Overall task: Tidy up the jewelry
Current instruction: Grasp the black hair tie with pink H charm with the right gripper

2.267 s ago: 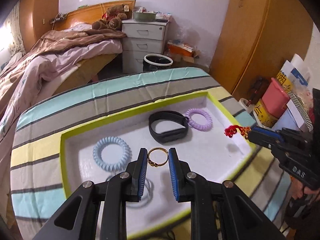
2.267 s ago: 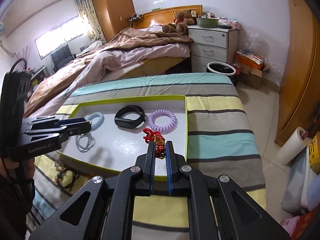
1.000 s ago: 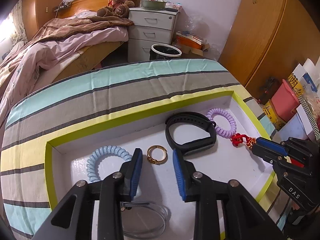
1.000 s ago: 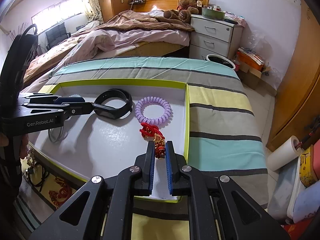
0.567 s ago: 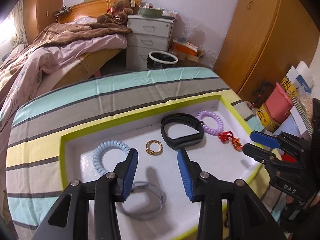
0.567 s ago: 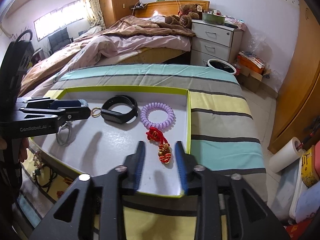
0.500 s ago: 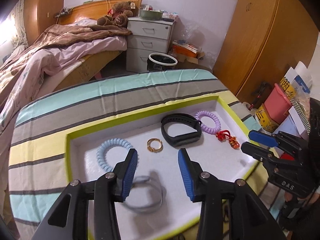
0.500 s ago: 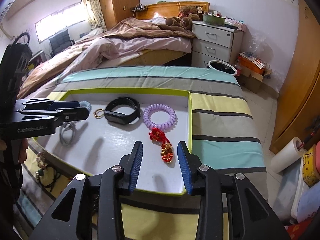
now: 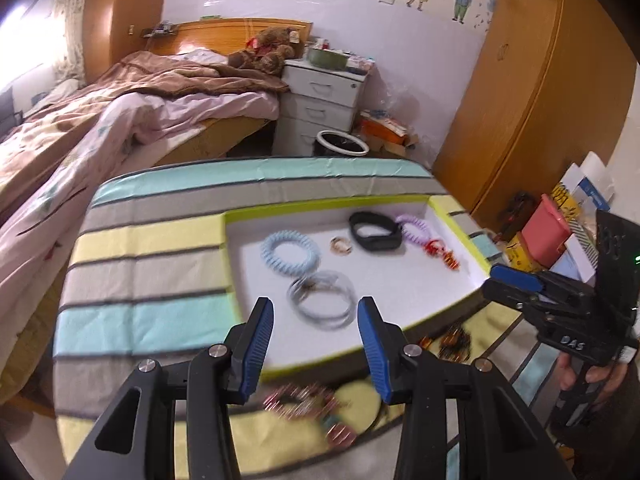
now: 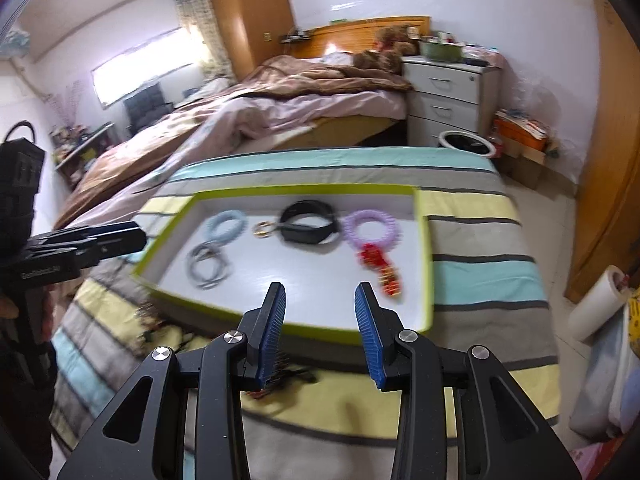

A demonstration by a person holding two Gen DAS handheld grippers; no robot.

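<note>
Red charm point(image 10: 378, 266) released in tray point(image 10: 423, 216), both grippers' jaws now wide apart, pulled back

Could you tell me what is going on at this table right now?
A person holds a gripper in each hand and is sorting jewelry into a white tray with a green rim. Six pieces lie in it: a blue coil band, grey bangles, a gold ring, a black wristband, a purple coil band and a red charm. Both the left gripper and right gripper hang near the tray's front edge, jaws open and holding nothing.
</note>
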